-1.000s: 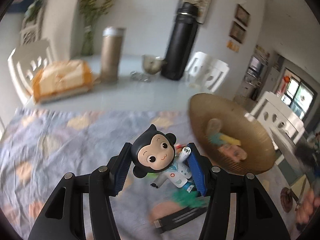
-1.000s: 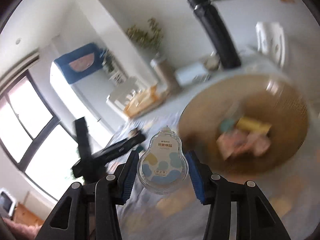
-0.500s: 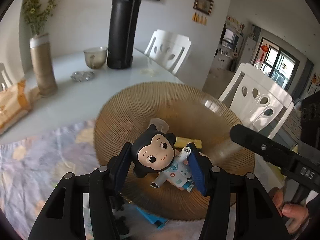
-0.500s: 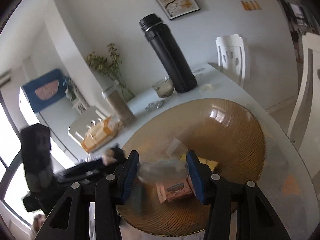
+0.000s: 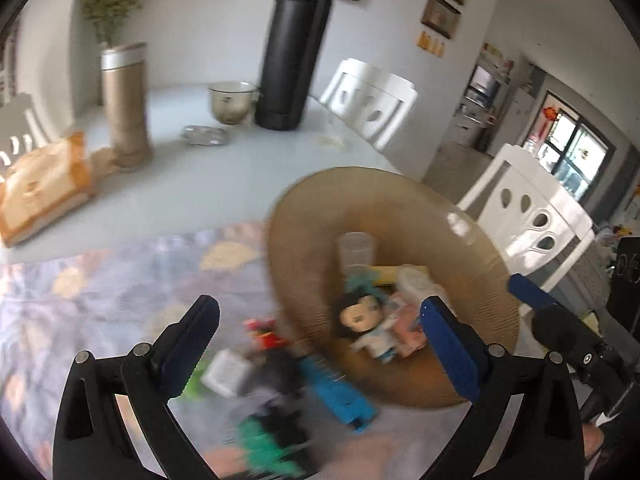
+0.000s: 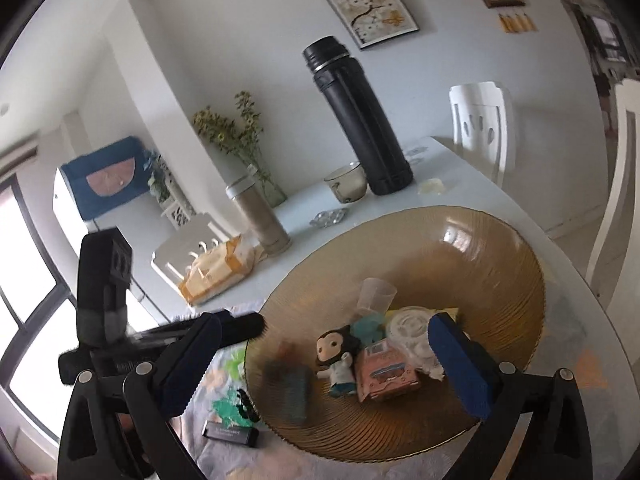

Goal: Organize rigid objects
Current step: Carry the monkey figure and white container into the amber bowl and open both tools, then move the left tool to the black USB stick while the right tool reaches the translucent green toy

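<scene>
Figurine (image 6: 338, 356), capsule (image 6: 412, 332) apparently now in bowl (image 6: 500, 248)

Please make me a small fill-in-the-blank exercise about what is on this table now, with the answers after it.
1. The monkey figurine lies inside the amber ____.
2. The tall flask on the table is ____ in colour.
3. The pink box lies in the dish right next to the ____ figurine.
4. The jaws of the right gripper hold ____.

Answers: dish; black; monkey; nothing

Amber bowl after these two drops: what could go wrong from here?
1. The doll figure, pink box and clear case are piled in the amber bowl; more drops may knock something out.
2. Both grippers' jaws are opening with nothing between them; the left gripper could clip the bowl's near rim.
</scene>
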The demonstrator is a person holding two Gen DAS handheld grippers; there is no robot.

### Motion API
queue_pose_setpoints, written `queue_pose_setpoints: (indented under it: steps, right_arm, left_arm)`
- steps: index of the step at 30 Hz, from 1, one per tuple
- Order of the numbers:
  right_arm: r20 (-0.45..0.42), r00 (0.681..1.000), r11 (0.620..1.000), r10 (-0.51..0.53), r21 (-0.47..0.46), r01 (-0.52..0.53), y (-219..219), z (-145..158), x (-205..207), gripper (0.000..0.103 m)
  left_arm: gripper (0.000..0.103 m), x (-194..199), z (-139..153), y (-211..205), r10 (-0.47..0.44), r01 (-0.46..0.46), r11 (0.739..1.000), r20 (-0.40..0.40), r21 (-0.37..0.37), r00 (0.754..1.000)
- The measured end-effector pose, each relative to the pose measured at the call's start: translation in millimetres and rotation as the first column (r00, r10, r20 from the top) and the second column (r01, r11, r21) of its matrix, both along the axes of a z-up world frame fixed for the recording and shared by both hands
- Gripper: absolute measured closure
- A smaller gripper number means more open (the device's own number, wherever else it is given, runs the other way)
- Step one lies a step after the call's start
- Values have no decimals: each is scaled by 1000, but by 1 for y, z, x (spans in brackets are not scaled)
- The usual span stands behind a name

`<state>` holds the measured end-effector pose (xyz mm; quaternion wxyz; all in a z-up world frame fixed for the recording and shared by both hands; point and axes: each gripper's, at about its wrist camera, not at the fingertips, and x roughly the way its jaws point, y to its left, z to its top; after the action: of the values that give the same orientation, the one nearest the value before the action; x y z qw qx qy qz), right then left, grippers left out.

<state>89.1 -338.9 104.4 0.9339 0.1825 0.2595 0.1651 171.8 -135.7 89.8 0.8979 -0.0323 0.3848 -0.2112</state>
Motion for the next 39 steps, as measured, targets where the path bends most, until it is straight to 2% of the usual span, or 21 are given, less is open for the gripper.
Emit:
queue_pose_setpoints:
  steps: [5,13,16,21,23,25,27,29,31,32,34,36,37,39]
  right_arm:
    - [30,998,998,53,-47,-51,18,2,-5,0]
    - [45,983,983,180,-34,-179,52,6,-30,0]
    - [15,979,977,204,-69,-203,72,3,-38,0]
    - [-101,961,957,257,-109,-267,120,-13,-34,1]
    - [-163,954,947,253,-161,-279,144,-26,-23,7]
    - [-211,950,934,231,-224,-277,161,-38,-12,16]
    - [-233,953,924,195,-283,-258,174,-50,-2,17]
    - [-256,945,914,204,-297,-278,182,-59,5,23]
    - [-269,946,901,183,-339,-271,189,-65,10,48]
    - [-274,947,895,165,-362,-261,191,-69,12,53]
    - [-266,953,895,143,-377,-240,188,-72,9,76]
    - [-275,947,906,166,-337,-256,182,-72,7,88]
    - [-271,946,916,180,-305,-261,177,-71,6,90]
    - [-247,950,918,191,-298,-262,170,-67,0,90]
  left_arm:
    - [2,-20,-2,36,72,-72,996,1,44,997]
    - [2,-57,-31,75,86,-83,995,-48,54,995]
    - [2,-66,-49,70,65,-58,994,-78,90,995]
    - [2,-84,-68,74,63,-52,993,-107,107,992]
    - [2,-87,-75,78,70,-55,991,-120,126,990]
    - [2,-91,-80,80,72,-54,989,-127,141,989]
    - [2,-93,-85,78,72,-50,984,-128,170,989]
    - [2,-95,-86,73,68,-45,979,-110,200,992]
    - [2,-93,-86,69,62,-38,977,-109,210,992]
    - [2,-92,-87,69,61,-37,977,-110,211,992]
    - [2,-89,-87,68,57,-33,977,-109,211,992]
    - [2,-86,-86,66,37,-16,977,-95,212,995]
    - [2,-84,-86,64,31,-10,975,-91,221,995]
    - [1,-79,-88,57,24,1,963,-88,268,996]
